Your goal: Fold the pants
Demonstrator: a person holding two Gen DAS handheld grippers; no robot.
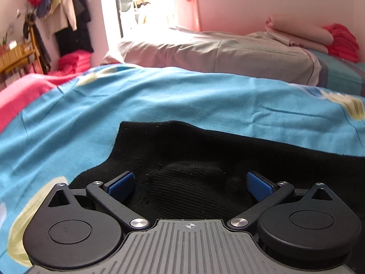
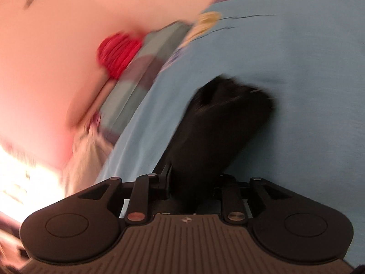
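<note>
Two grippers worked over a bed whose blue sheet [image 1: 182, 96] filled most of both views, with pale yellow patches printed on it. Beyond the sheet in the left wrist view lay a grey pillow [image 1: 216, 54], and on its far right a folded pink cloth [image 1: 301, 30] beside a red stack [image 1: 342, 41]. A pink blanket [image 1: 16, 96] edged the sheet at the left, and clothes [image 1: 63, 16] hung on the wall behind it, next to a bright doorway.

Black pants [image 1: 194, 150] lay spread flat on the sheet just ahead of the left gripper [image 1: 190, 183], reaching off to the right edge of that view, with a small bunched fold of the knit fabric sitting between the fingers. That gripper's jaws stood spread wide; its blue pads [image 1: 121, 182] were apart from the fold on both sides and pressed on nothing.

Blur smeared the right wrist view. The right gripper [image 2: 194, 182] had its jaws drawn close together, pinching a bunch of the pants [image 2: 219, 132], which rose from between the fingers and stood up off the sheet [image 2: 308, 91] toward a rounded dark end. The red stack [image 2: 118, 53] showed as a smear at the upper left
</note>
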